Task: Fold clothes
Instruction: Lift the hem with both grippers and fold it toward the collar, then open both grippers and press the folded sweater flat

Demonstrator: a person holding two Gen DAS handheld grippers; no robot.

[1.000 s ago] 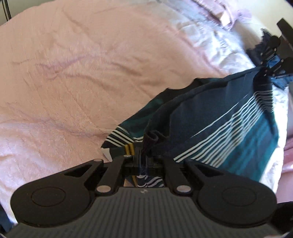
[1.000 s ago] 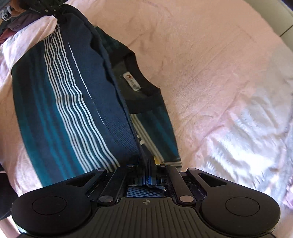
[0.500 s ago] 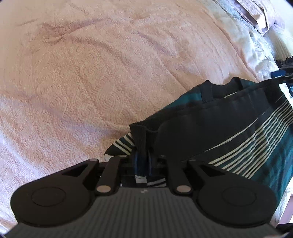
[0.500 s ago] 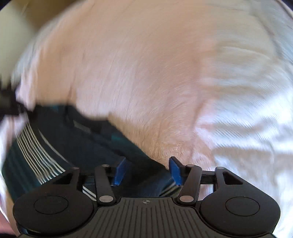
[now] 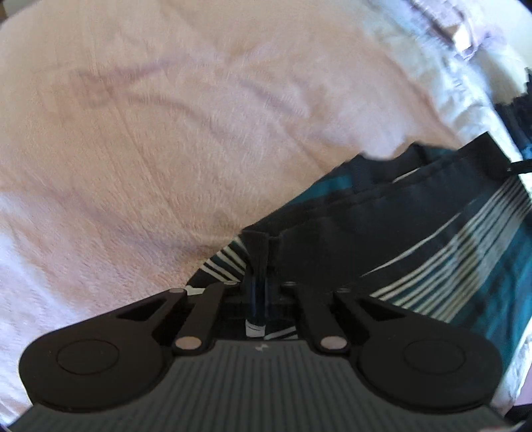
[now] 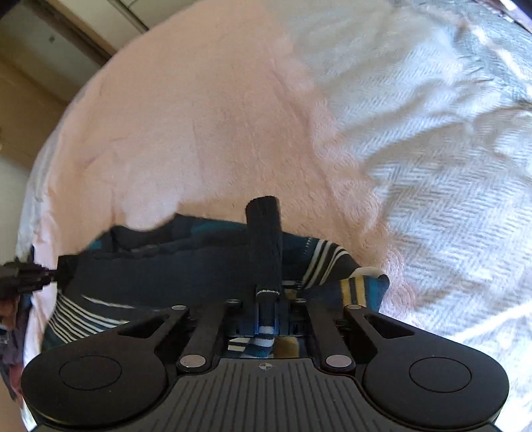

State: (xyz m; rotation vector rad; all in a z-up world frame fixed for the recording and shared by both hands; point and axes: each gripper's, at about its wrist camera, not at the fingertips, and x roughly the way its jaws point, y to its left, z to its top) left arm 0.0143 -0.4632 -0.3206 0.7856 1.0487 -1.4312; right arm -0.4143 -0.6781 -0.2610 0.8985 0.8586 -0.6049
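A navy shirt (image 5: 399, 239) with teal bands and thin white stripes lies folded on a pink bedcover (image 5: 166, 133). My left gripper (image 5: 261, 266) is shut on a dark ribbed edge of it, at one corner. In the right wrist view the same shirt (image 6: 166, 272) stretches away to the left. My right gripper (image 6: 266, 295) is shut on a dark ribbed strip that stands up between its fingers. A yellow-striped bit of the shirt (image 6: 355, 289) shows beside it. The left gripper (image 6: 26, 275) appears small at the shirt's far corner.
White herringbone bedding (image 6: 432, 166) covers the bed's right side. Lilac folded cloth (image 5: 465, 30) lies at the far right corner in the left wrist view. Other dark clothes (image 6: 10, 315) sit past the shirt's left end. The floor and a wall (image 6: 50, 50) show beyond the bed edge.
The right gripper, shut on the shirt a second ago, stood open half a second ago and is now shut on the ribbed strip. The left gripper kept its hold and shifted slightly.
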